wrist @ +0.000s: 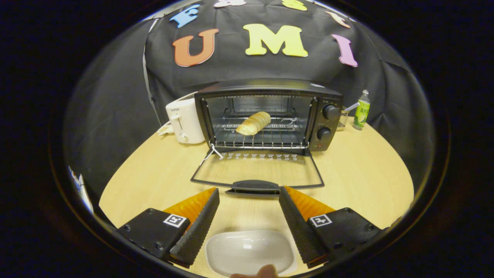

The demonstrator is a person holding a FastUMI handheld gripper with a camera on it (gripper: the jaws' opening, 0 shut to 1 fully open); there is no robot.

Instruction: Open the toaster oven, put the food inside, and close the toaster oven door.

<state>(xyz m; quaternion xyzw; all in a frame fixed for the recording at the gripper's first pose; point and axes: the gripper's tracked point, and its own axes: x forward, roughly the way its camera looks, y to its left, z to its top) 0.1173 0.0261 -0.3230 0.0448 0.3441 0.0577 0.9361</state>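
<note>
The bread roll [253, 123] lies at a slant on the wire rack [266, 135] inside the toaster oven [270, 116], seen through the open front; its far end is partly lost among the rack's bars and the cavity's shadow. The oven's glass door [256, 170] is folded down flat onto the wooden table [359, 173], its dark handle [254, 186] at the edge nearest the gripper. Two knobs [328, 121] sit on the oven's right panel, their markings too small to make out. A thin white cord or tag [211, 152] hangs at the door's left hinge; what it is cannot be told. The gripper [249, 193] hovers just short of the handle with its fingers spread wide and nothing between them. Below and between the fingers lies an empty white dish [249, 253], its near rim cut off, with a fingertip [266, 272] showing at its near edge. To the oven's left stands a white toaster [185, 121], partly hidden behind the oven. To the right, a small glass holder [342, 117] is half hidden by the oven, and a green bottle [362, 110] stands beside it.
</note>
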